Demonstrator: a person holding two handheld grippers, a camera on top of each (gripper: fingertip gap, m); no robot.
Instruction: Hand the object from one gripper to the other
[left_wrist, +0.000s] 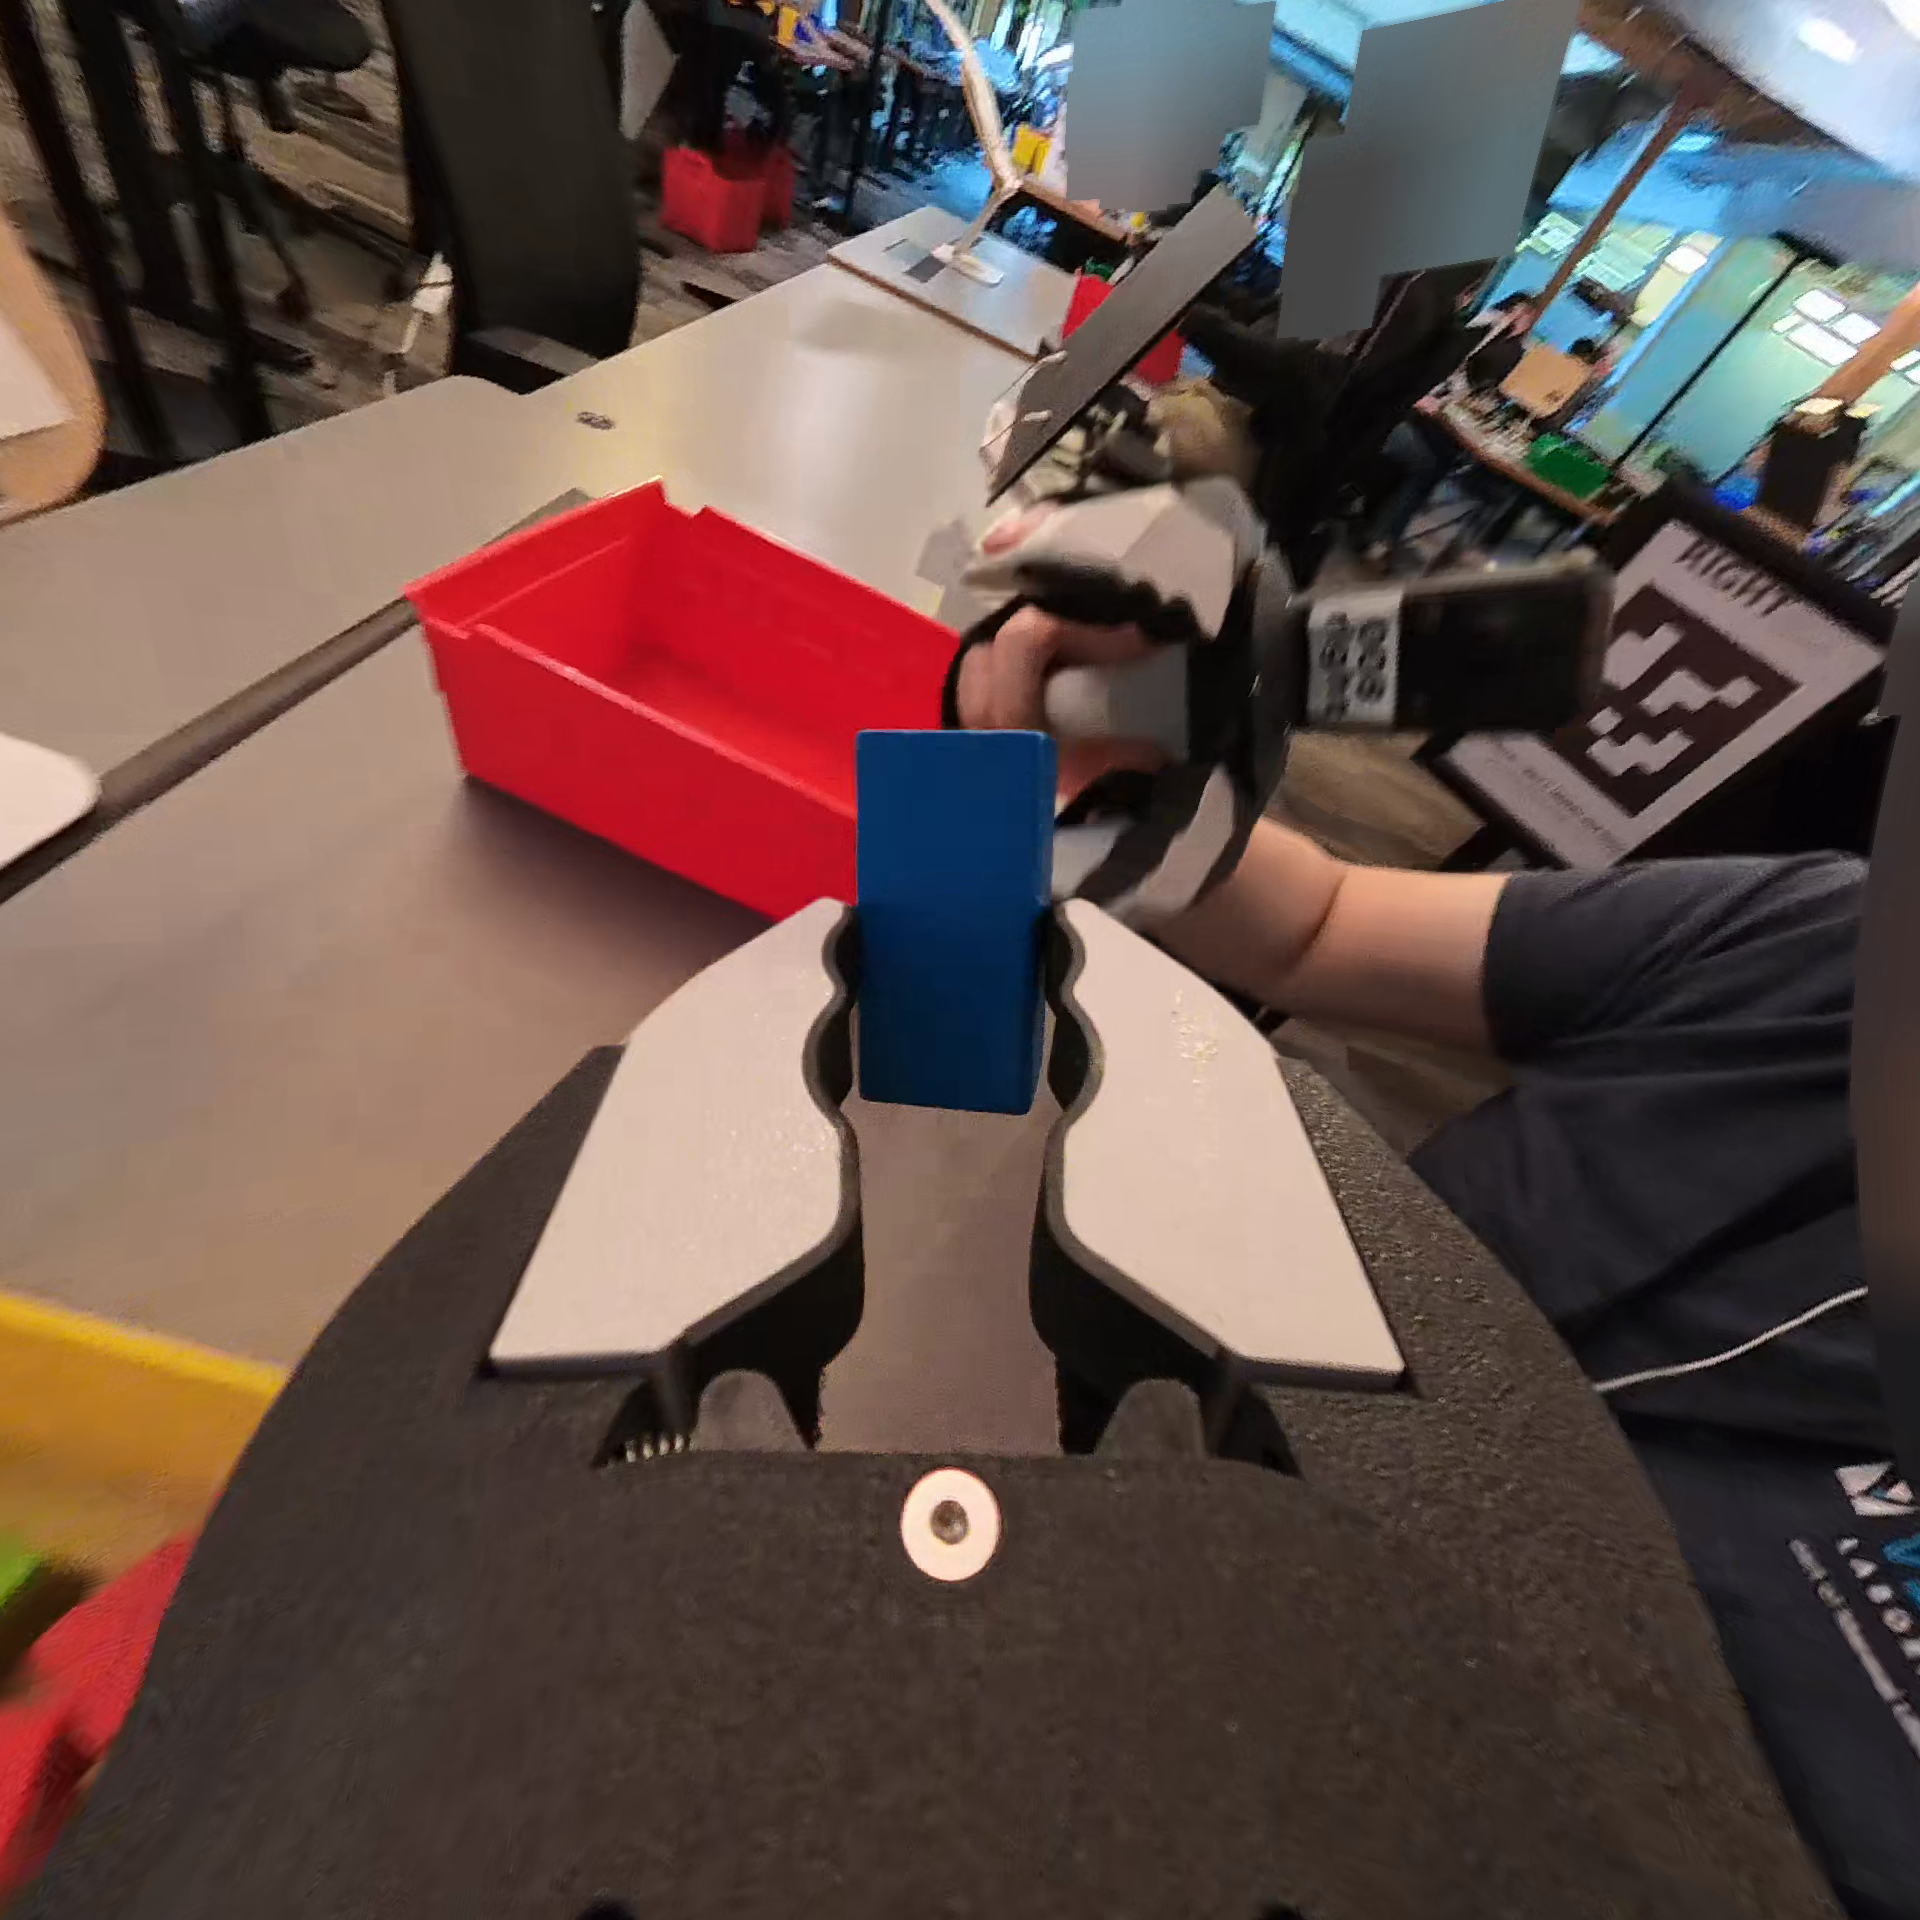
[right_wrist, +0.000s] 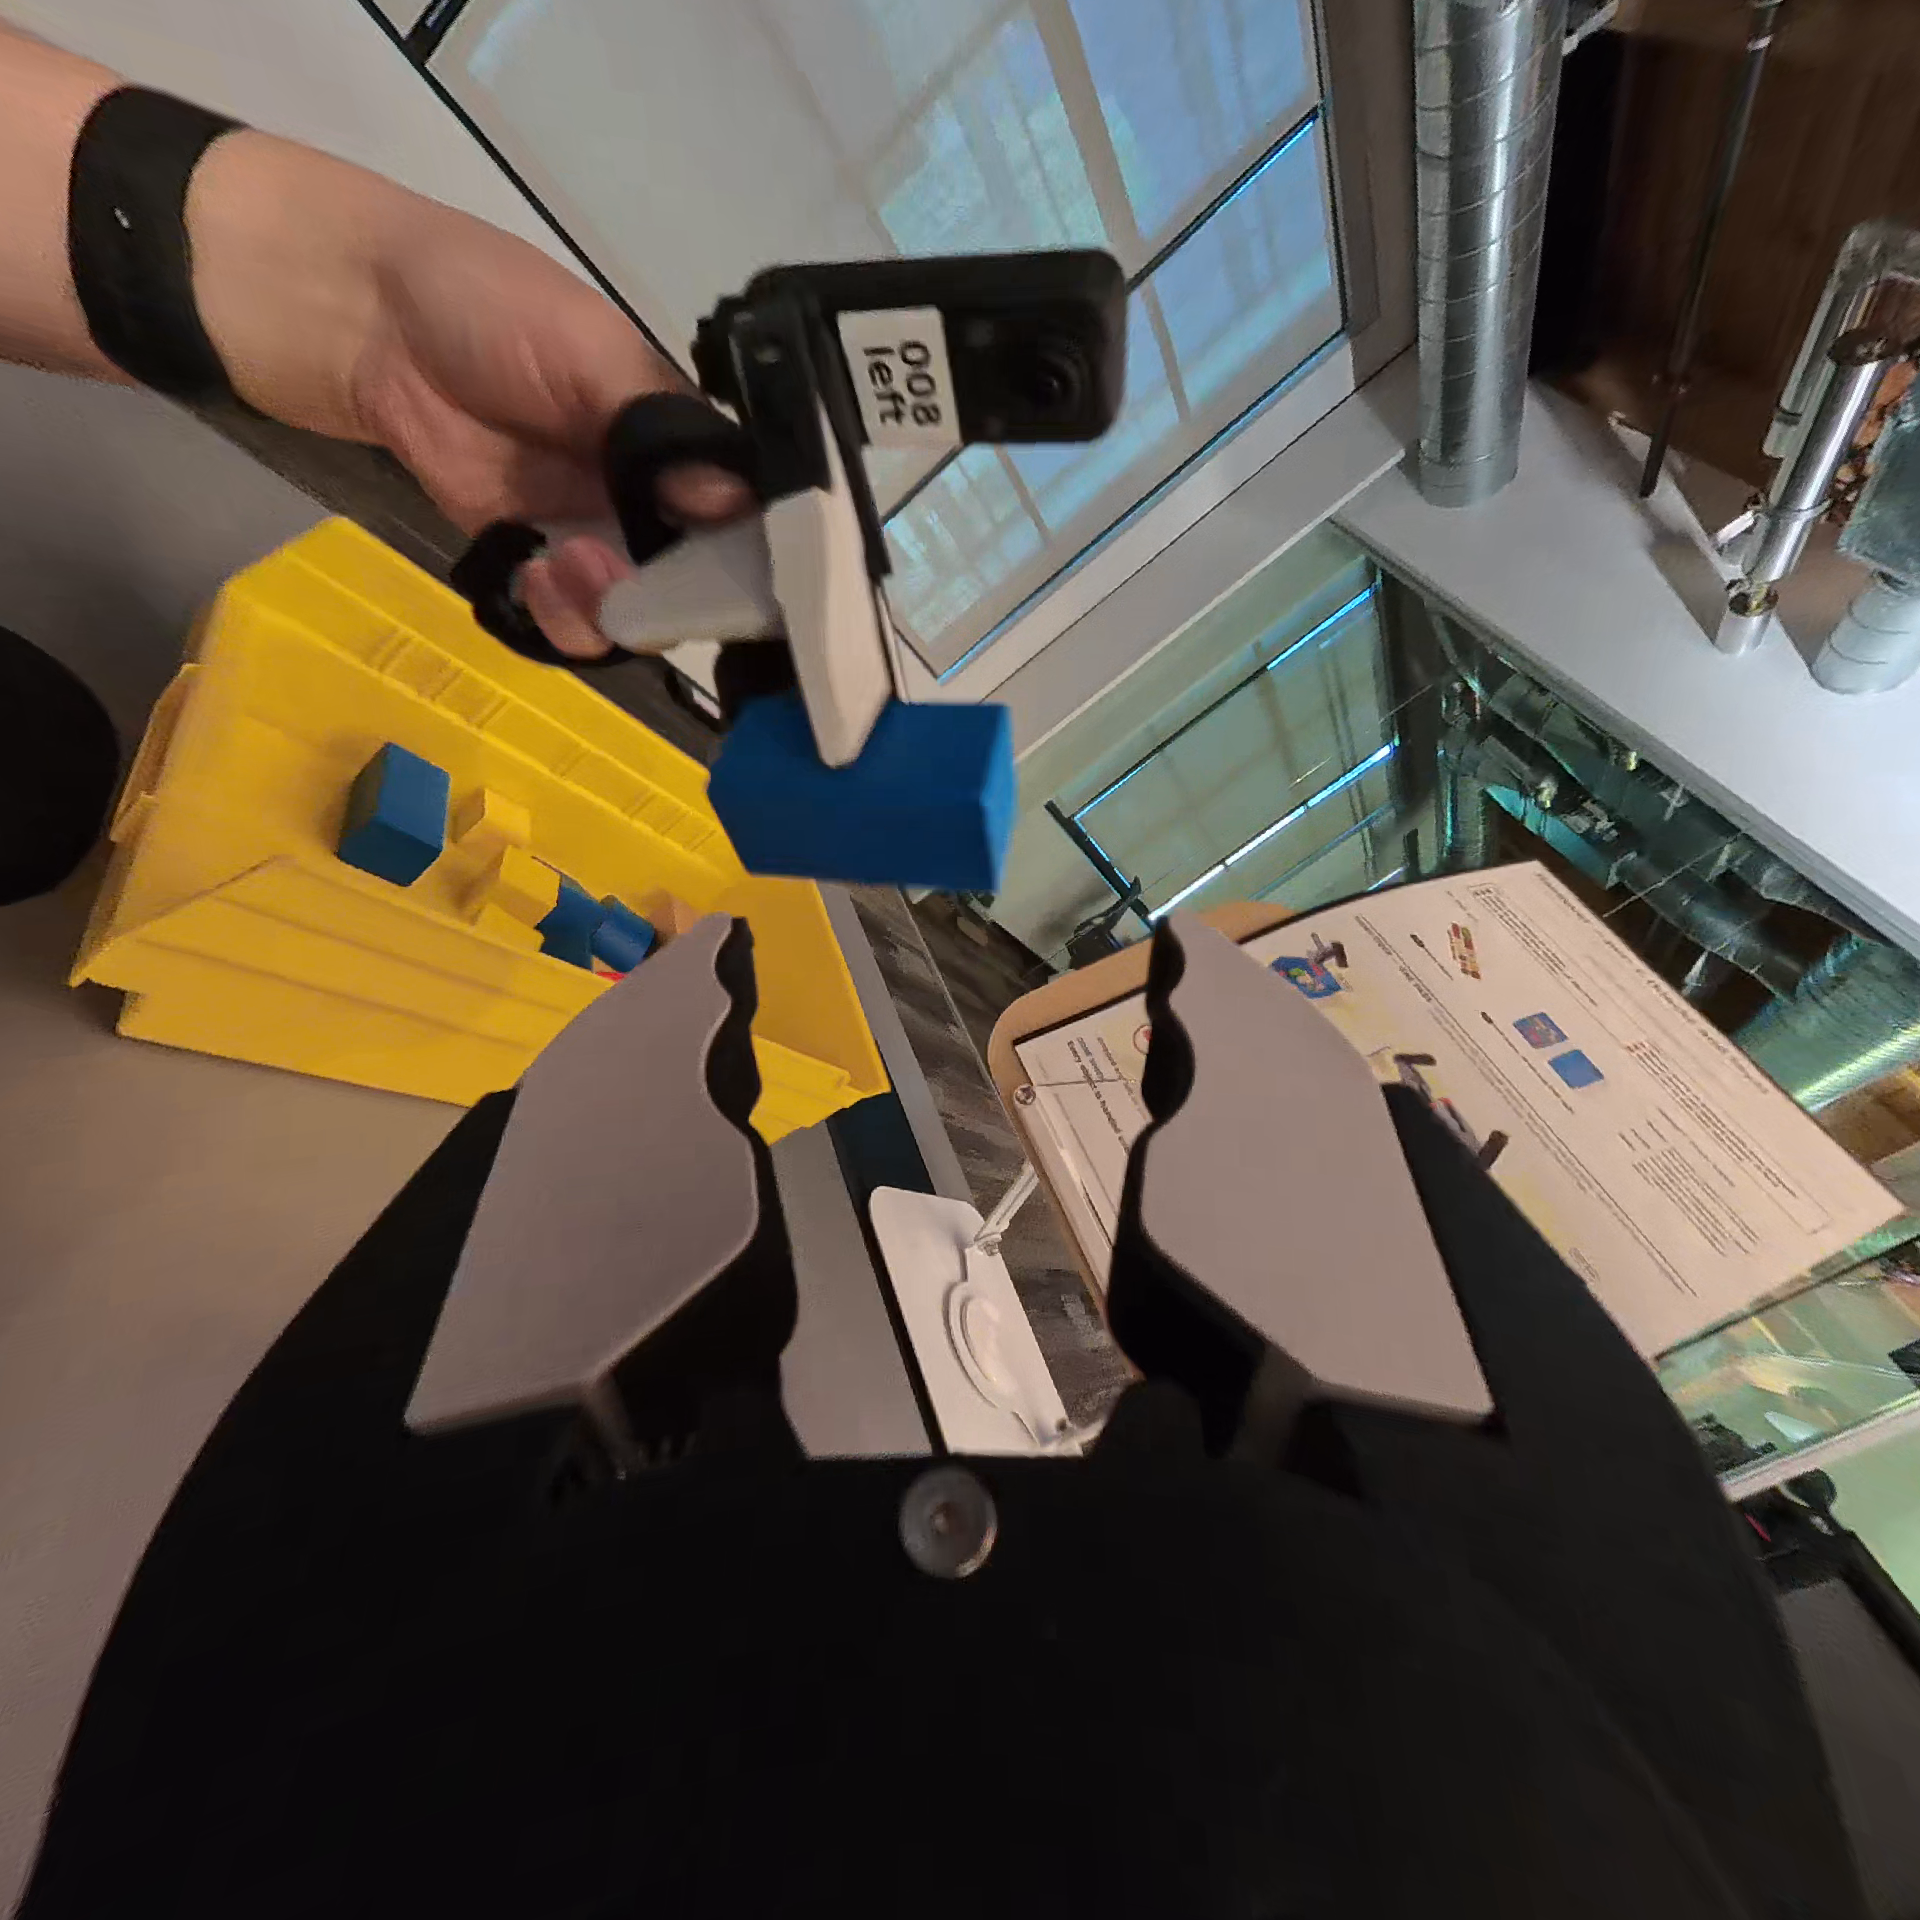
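A blue rectangular block (left_wrist: 948, 914) is clamped between the grey fingers of my left gripper (left_wrist: 948, 920), held in the air above the dark table. In the right wrist view the same block (right_wrist: 868, 800) hangs from the left gripper (right_wrist: 847, 727), just beyond my right gripper's fingertips. My right gripper (right_wrist: 951, 940) is open and empty, its jaws wide apart, a short way from the block and not touching it. In the left wrist view the right gripper (left_wrist: 1101, 727) sits just behind and to the right of the block, blurred.
A red bin (left_wrist: 665, 675) stands on the dark table (left_wrist: 312, 987) behind the block. A yellow bin (right_wrist: 312, 831) with several blue and yellow blocks lies to the left in the right wrist view. A printed sheet on a board (right_wrist: 1507, 1091) lies at right.
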